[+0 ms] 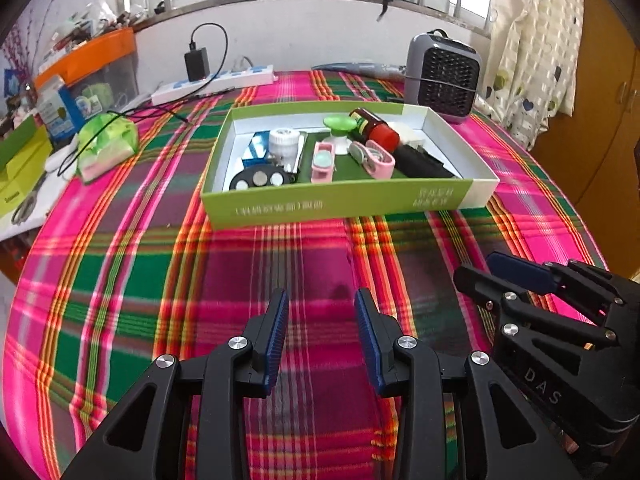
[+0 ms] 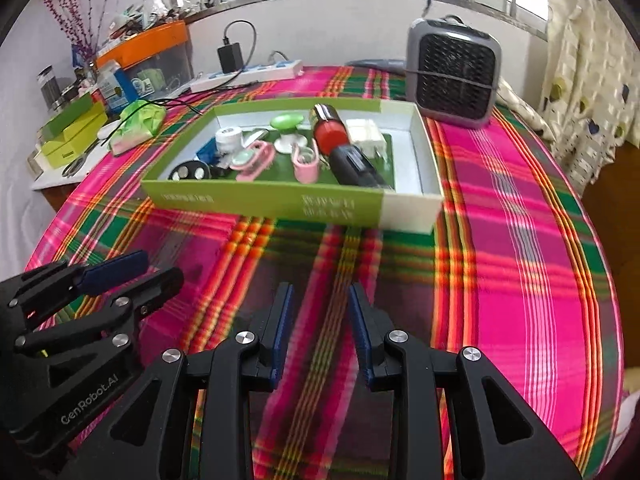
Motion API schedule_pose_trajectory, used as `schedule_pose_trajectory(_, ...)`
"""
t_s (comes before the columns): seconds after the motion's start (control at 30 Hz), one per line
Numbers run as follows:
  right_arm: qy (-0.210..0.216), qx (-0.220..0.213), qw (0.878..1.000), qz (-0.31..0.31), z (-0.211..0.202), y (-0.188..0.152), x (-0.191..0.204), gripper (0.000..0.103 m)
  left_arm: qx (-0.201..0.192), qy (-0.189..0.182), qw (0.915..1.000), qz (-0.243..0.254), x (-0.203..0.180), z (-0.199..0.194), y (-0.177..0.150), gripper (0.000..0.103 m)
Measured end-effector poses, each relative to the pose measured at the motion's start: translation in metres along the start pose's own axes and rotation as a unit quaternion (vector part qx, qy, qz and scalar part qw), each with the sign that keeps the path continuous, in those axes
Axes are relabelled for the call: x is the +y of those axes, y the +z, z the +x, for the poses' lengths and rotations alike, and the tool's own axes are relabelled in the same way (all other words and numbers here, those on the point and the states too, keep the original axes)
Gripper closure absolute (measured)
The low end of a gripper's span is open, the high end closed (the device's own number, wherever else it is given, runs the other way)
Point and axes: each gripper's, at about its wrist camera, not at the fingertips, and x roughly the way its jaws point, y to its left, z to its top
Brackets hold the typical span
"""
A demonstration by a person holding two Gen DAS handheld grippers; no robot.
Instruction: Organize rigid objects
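A bright plaid cloth (image 1: 132, 280) of pink, green and orange stripes covers the counter, which curves away under the fisheye view. Near its middle sits a shallow green-and-white cardboard box (image 1: 340, 200), and the rigid objects lie inside it: a brown bottle with a red cap (image 1: 374, 126), a green-topped stand (image 1: 340, 128), two pink cases (image 1: 323, 162), a white round jar (image 1: 283, 142), a black disc with pale circles (image 1: 259, 179) and a long black tool (image 1: 424, 162).

Behind the box, a grey fan heater (image 1: 442, 76) stands at the far right edge of the counter. A white power strip (image 1: 212, 84) with a black adapter plugged in lies at the far left, and a green packet (image 1: 106, 146) rests nearer the left edge. A barred window runs along the back wall; a patterned curtain (image 1: 536, 48) hangs at the right beside a wooden cabinet (image 1: 608, 120).

The left gripper (image 1: 321, 336) and the right gripper (image 2: 320, 332) hover over bare cloth in front of the box, side by side. Both pairs of fingers stand apart with nothing between them.
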Motion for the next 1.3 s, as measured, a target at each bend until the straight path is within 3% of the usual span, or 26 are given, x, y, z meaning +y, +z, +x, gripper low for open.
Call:
schedule_pose_trajectory(0.1, -0.008, 0.005, 1.0, 0.004, -0.001, -0.004, -0.002, 0.06, 0.001, -0.003, 1.0, -0.005, -0.002, -0.001, -0.004, 0.07)
schedule_pose_trajectory(0.53, -0.044, 0.004, 0.999, 0.002, 0.0, -0.01, -0.007, 0.057, 0.005, 0.002, 1.0, -0.007, -0.008, 0.009, -0.006, 0.07)
schedule_pose_trajectory(0.77, -0.048, 0.006, 0.999, 0.006, 0.002, -0.008, -0.01, 0.049, -0.001, 0.004, 0.9999, -0.009, -0.008, 0.011, -0.005, 0.069)
schedule_pose_trajectory(1.03, -0.047, 0.006, 0.999, 0.005, 0.002, -0.008, -0.01, 0.048, 0.002, 0.015, 0.9998, 0.012, -0.016, 0.013, -0.005, 0.061)
schedule_pose_trajectory(1.3, -0.048, 0.006, 0.999, 0.005, 0.001, -0.008, -0.011, 0.048, 0.002, 0.014, 0.9998, 0.012, -0.015, 0.013, -0.005, 0.061)
